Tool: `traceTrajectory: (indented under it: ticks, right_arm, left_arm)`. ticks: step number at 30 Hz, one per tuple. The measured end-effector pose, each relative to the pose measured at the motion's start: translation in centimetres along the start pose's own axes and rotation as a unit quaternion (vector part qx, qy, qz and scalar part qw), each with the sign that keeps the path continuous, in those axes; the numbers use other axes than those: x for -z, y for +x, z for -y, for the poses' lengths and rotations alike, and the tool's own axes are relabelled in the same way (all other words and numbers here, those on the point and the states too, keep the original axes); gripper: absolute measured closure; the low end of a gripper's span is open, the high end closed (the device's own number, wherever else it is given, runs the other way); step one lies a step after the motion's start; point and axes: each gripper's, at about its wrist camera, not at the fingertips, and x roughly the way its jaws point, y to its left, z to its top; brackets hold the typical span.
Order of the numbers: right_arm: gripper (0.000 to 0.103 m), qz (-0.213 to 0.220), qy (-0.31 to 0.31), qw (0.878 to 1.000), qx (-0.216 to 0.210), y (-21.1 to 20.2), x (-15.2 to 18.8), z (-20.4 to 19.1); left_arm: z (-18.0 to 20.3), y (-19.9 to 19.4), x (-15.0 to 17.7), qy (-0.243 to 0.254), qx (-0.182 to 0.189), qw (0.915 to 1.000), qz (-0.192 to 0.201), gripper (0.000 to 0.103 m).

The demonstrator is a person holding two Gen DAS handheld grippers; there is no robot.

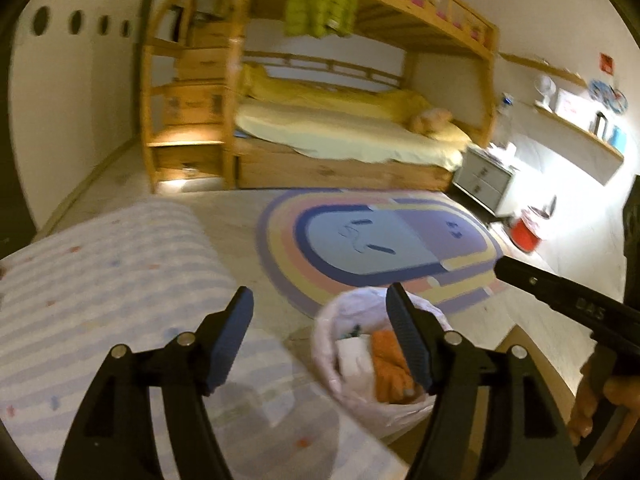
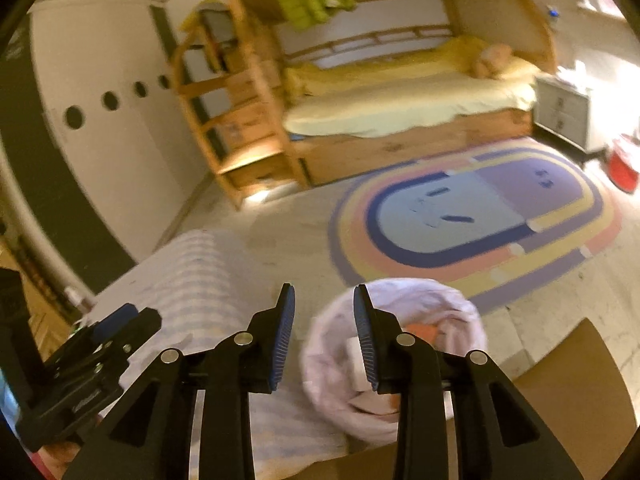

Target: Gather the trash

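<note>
Left wrist view: the left gripper (image 1: 320, 312) hangs with its jaws spread wide and nothing between them, so it's released. Just past its right finger sits the bin (image 1: 340, 364), lined with a pale bag, on the floor beside the near edge of a striped blanket (image 1: 100, 280). There's trash (image 1: 390, 360) inside, something orange and something white. The right gripper (image 1: 560, 304) pokes in from the right, a hand (image 1: 592, 404) under it; can't tell its jaws from here. Further off is an oval rug (image 1: 380, 240), then a wooden bunk bed (image 1: 340, 128) with a green jacket (image 1: 320, 0) hanging off the top. Right wrist view: the right gripper (image 2: 324, 324) has its jaws partly apart, empty too. The bin (image 2: 440, 308) is right behind its right finger, near the rug (image 2: 480, 220). The left gripper (image 2: 100, 360) shows at the lower left over the blanket (image 2: 192, 280). It's all a bit blurry.
</note>
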Motion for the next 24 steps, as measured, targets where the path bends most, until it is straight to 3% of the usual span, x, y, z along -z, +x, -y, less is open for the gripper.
traceTrajectory:
  ticks: [4,9,11,12,13,17,24]
  right_arm:
    - [0.065,-0.003,-0.046,0.998,-0.049,-1.4,0.7,-5.9]
    - [0.049,-0.013,-0.09,0.991,-0.103,-3.2,1.6,-11.6]
    - [0.032,-0.019,-0.112,0.985,-0.13,-4.5,2.0,-13.9]
    - [0.019,-0.021,-0.118,0.984,-0.135,-4.9,2.0,-14.7]
    - [0.014,-0.021,-0.125,0.982,-0.141,-5.6,2.1,-15.7]
    - [0.013,-0.028,-0.146,0.977,-0.153,-7.5,2.6,-18.3]
    - [0.011,-0.038,-0.171,0.969,-0.177,-11.5,3.2,-20.9]
  left_arm:
    - [-3.4,-4.7,0.2,-0.033,-0.039,0.9986,0.017,0.03]
    - [-6.8,-10.3,1.3,-0.064,-0.091,0.9937,0.013,0.022]
    - [-7.9,-12.7,1.9,-0.078,-0.109,0.9909,0.008,0.017]
    - [-8.4,-14.1,2.2,-0.084,-0.122,0.989,0.007,0.009]
    - [-8.7,-15.1,2.3,-0.087,-0.133,0.9874,0.007,0.007]
    - [-9.8,-20.3,3.3,-0.097,-0.196,0.9758,0.0,0.007]
    - [-10.3,-27.3,5.2,-0.117,-0.265,0.957,0.0,0.007]
